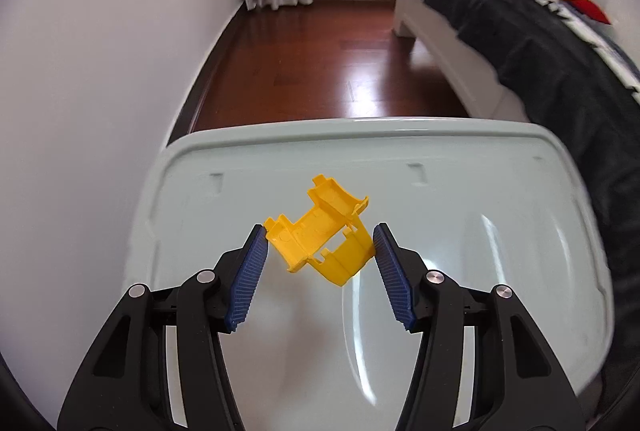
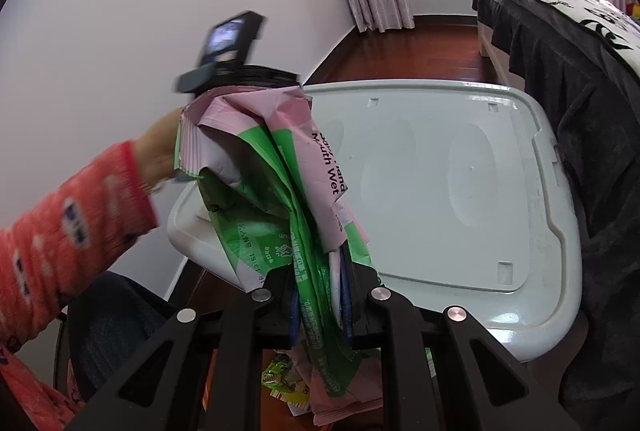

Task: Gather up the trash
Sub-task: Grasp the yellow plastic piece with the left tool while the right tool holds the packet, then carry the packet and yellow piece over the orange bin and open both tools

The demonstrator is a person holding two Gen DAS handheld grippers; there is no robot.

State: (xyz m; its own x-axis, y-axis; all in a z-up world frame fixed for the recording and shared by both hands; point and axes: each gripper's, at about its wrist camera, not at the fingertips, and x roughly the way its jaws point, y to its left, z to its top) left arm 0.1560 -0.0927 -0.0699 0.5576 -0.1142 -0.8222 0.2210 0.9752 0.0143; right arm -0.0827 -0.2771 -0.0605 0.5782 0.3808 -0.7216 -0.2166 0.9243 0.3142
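Observation:
A yellow plastic piece lies on the pale grey box lid. My left gripper is open, its blue pads on either side of the piece, tips close to its edges. My right gripper is shut on a crumpled pink and green wet-wipe wrapper, held above the left edge of the lid. The left gripper's body and the person's hand show behind the wrapper, blurred.
A bed with a dark cover runs along the right of the box. A white wall stands to the left. Wooden floor lies beyond. Small wrappers lie on the floor below my right gripper.

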